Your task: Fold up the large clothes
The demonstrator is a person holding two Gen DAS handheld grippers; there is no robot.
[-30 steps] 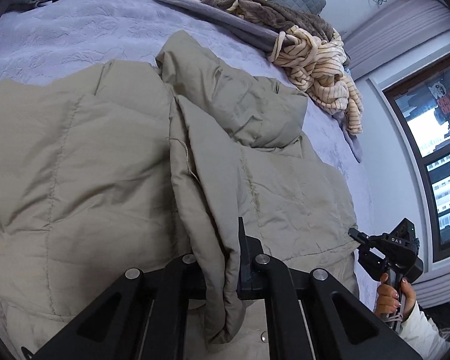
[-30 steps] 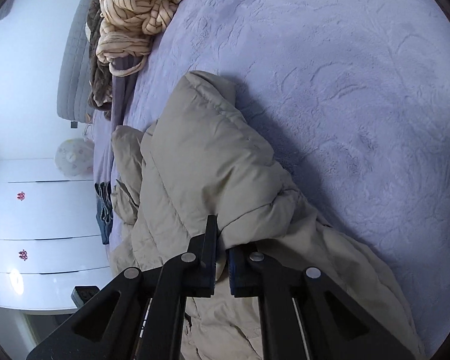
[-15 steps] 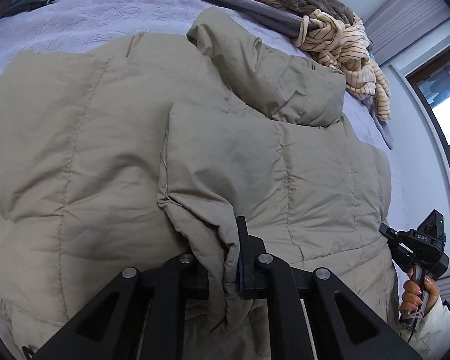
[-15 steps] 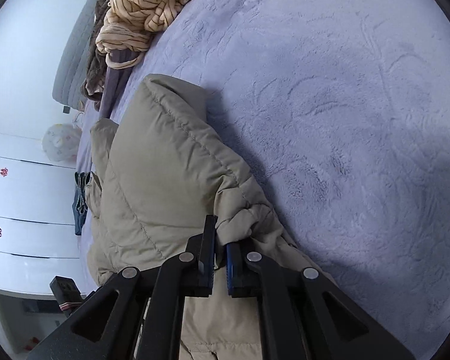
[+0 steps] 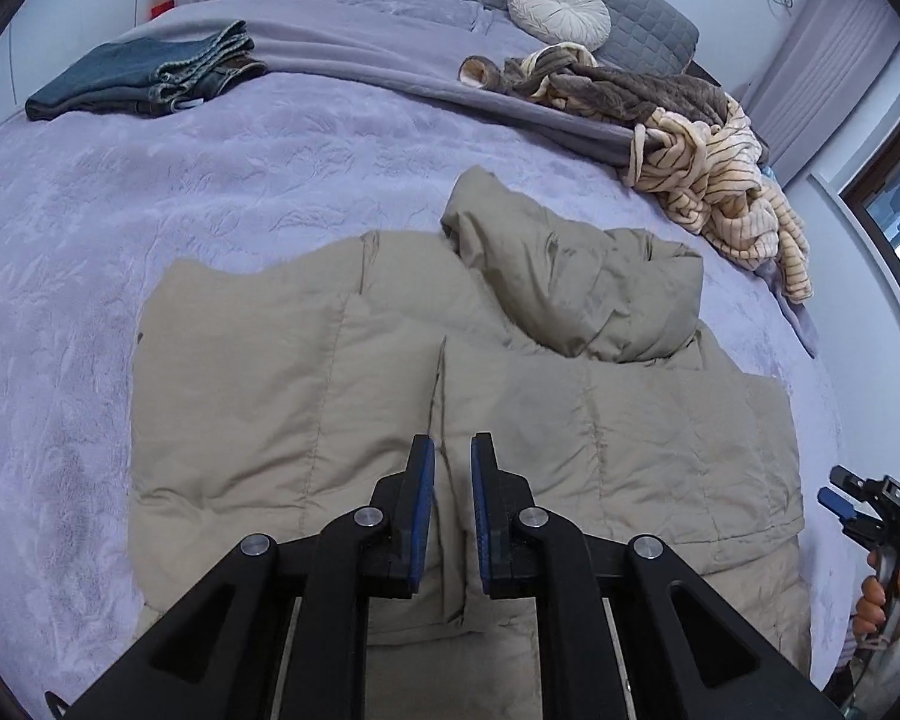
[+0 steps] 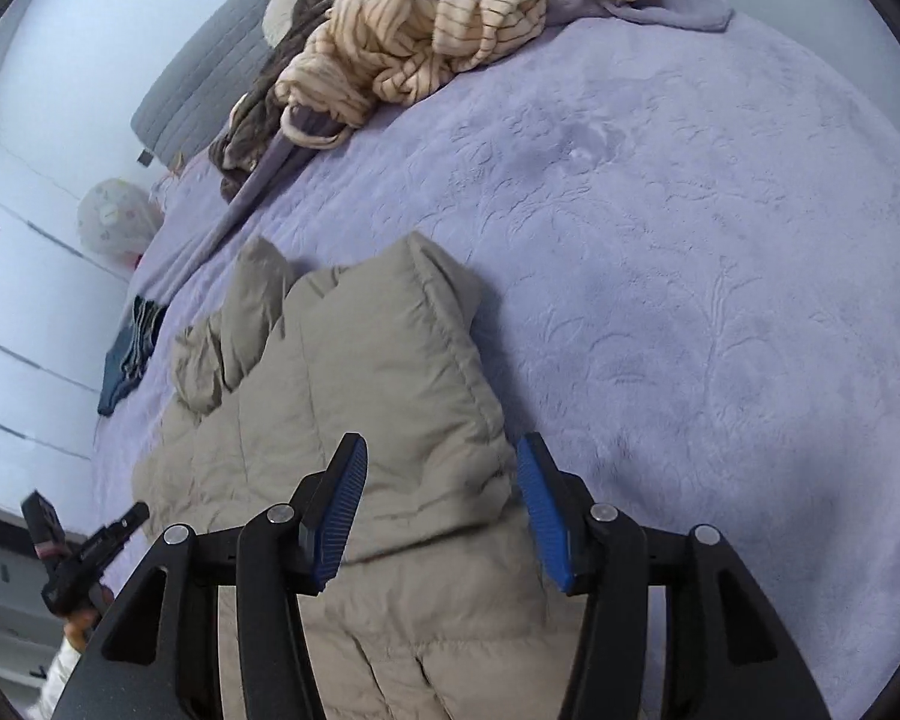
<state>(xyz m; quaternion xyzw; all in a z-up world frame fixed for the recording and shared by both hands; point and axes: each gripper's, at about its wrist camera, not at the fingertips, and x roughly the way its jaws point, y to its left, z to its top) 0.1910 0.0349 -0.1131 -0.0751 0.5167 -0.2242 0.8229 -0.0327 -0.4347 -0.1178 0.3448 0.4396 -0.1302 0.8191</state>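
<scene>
A big purple bed (image 5: 150, 192) holds a tan puffy coat (image 5: 306, 396) lying flat near its front edge. The left gripper (image 5: 452, 450) is a little open, holding nothing. The right gripper (image 6: 441, 468) is wide open over the coat's side, empty. Folded jeans (image 5: 144, 75) and a striped robe (image 5: 720, 180) lie by the far edge.

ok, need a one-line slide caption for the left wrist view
Left gripper open above a beige puffer jacket spread on the lavender bed.
</scene>
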